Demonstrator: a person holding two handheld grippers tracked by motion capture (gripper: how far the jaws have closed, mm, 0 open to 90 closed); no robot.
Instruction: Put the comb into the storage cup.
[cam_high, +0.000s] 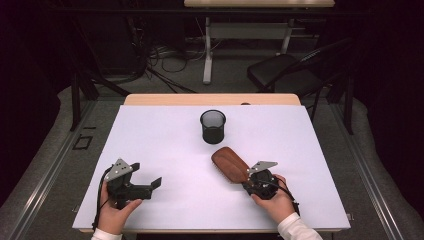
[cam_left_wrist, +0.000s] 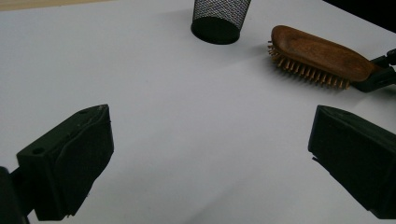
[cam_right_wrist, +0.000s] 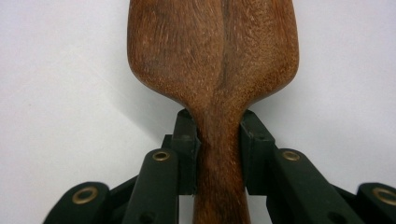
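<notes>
A brown wooden hairbrush (cam_high: 230, 164) lies bristles-down on the white table top (cam_high: 165, 135), a little right of centre. My right gripper (cam_high: 248, 178) is shut on its narrow handle; in the right gripper view both pads press the sides of the handle of the hairbrush (cam_right_wrist: 215, 56), with the right gripper (cam_right_wrist: 219, 130) just behind the head. My left gripper (cam_high: 146, 175) rests at the front left, open and empty. In its own view the left gripper (cam_left_wrist: 210, 154) has its jaws wide apart over bare table, with the hairbrush (cam_left_wrist: 317, 56) farther off.
A black mesh cup (cam_high: 213, 126) stands upright behind the brush, near the table's middle; the mesh cup (cam_left_wrist: 219, 21) is also ahead in the left gripper view. Beyond the far wooden table edge (cam_high: 210, 99) are a black chair (cam_high: 285, 70), another table's leg (cam_high: 207, 50) and floor cables (cam_high: 165, 60).
</notes>
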